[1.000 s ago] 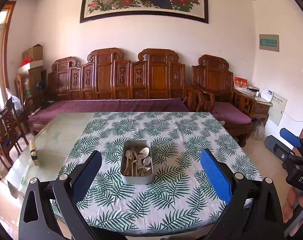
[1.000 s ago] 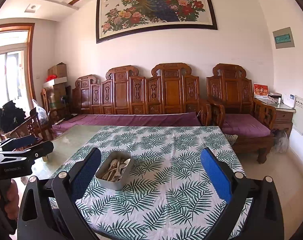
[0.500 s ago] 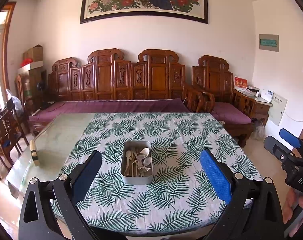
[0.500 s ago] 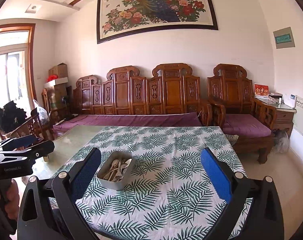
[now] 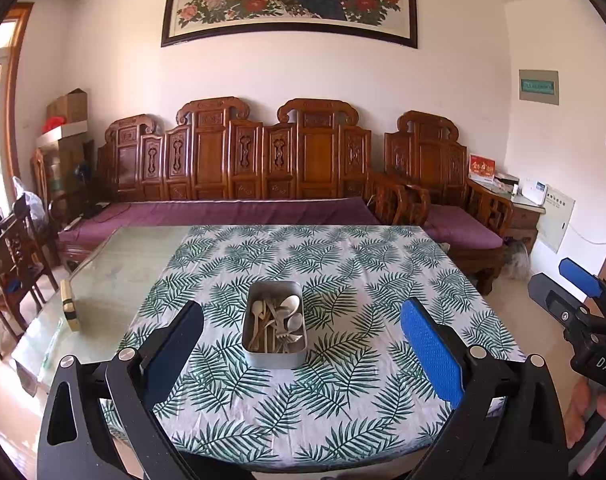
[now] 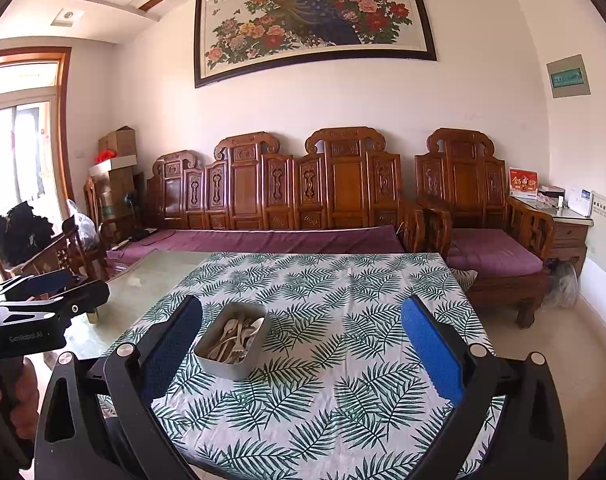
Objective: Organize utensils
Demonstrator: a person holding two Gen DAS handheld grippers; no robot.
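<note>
I see my left gripper [image 5: 302,340] held with its jaws spread wide, nothing between the blue pads [image 5: 431,354]. It points straight ahead toward the far side of the scene, level and untilted. My right gripper [image 6: 302,342] matches it: jaws wide apart, pads bare, aimed forward. The two sit side by side, well apart. From the left wrist camera I catch the right gripper's black body at the far right edge, with my right hand [image 5: 595,416] wrapped around its handle low in the corner. From the right wrist camera, my left hand [image 6: 11,396] grips the other handle at the left edge.
</note>
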